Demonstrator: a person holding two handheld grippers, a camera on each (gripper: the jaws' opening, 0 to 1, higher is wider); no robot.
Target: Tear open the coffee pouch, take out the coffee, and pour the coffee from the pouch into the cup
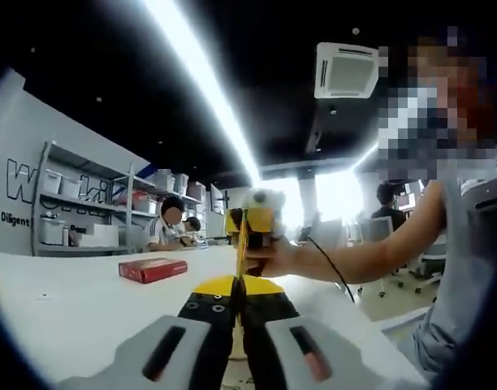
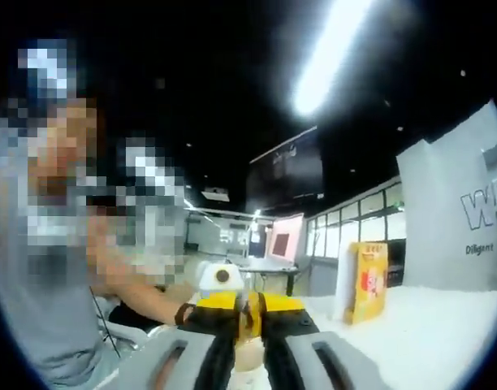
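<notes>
A thin yellow coffee pouch [image 1: 241, 244] hangs edge-on in the air between my two grippers. My left gripper [image 1: 239, 284] is shut on its near end, with its black and yellow jaws pressed together. Facing it from beyond, the right gripper [image 1: 253, 221] is held by a person's hand [image 1: 274, 260] and also pinches the pouch. In the right gripper view my right gripper [image 2: 248, 305] is shut on the pale pouch edge [image 2: 248, 317], and the left gripper [image 2: 212, 307] meets it from the left. Something beige [image 2: 248, 355] shows below the jaws; I cannot tell what it is.
A white table [image 1: 62, 301] stretches out below, with a flat red box [image 1: 153, 269] lying on it. A tall yellow box [image 2: 369, 280] stands upright on the table. Shelves with bins [image 1: 78, 211] line the far wall, and people sit at desks behind.
</notes>
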